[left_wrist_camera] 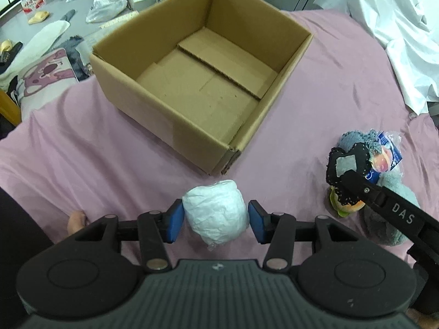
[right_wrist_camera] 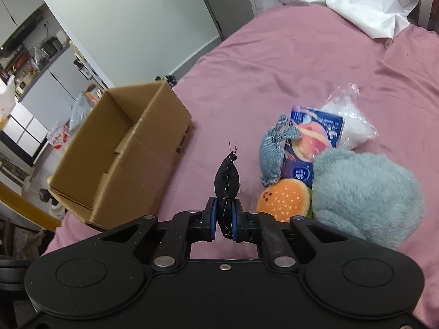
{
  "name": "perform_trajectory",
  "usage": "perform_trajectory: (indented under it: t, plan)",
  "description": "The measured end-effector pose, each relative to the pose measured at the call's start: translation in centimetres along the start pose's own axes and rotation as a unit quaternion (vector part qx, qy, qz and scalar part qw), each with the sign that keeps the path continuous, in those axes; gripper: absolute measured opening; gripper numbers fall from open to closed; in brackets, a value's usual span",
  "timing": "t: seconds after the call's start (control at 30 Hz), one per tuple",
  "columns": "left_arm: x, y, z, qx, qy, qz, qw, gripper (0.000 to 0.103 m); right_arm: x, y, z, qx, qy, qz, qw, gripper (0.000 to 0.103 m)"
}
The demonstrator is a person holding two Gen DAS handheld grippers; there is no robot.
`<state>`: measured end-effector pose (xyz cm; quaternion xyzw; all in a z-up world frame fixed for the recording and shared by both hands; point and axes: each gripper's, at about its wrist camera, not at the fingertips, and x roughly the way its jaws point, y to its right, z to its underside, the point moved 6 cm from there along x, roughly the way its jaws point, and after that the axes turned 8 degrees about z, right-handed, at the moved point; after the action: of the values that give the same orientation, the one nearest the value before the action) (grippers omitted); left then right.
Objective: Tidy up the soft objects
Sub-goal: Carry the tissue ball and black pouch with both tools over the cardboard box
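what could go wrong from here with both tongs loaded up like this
The left tongs flank the white wrapped bundle with jaws still open, so lifting now may leave it behind. The right tongs pinch only the black pouch's lower end; it could slip out before reaching the cardboard box.

Left gripper (left_wrist_camera: 216,220): fingers (left_wrist_camera: 174,222) spread wide, blue pads apart, nothing clamped between them. Right gripper (right_wrist_camera: 224,220): fingers (right_wrist_camera: 210,220) drawn nearly together, pads pressed against a thin dark item, extended forward and level.
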<state>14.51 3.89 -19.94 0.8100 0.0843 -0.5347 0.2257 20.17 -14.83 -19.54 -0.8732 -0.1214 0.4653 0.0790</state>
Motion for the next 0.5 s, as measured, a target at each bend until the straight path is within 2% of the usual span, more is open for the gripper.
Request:
perform_trajectory:
  t: [0.27,0.5]
  plan:
    - [-2.3,0.4,-0.8,0.012,0.033,-0.005,0.9994,0.049,-2.1,0.1,-1.2,0.006,0.031,-0.014,0.999,0.011]
    - [-4.3,1.1,-2.1,0.022,0.066,-0.003,0.9976,0.049,-3.9,-0.8,-3.2,-0.016,0.065,-0.015,0.998,0.011]
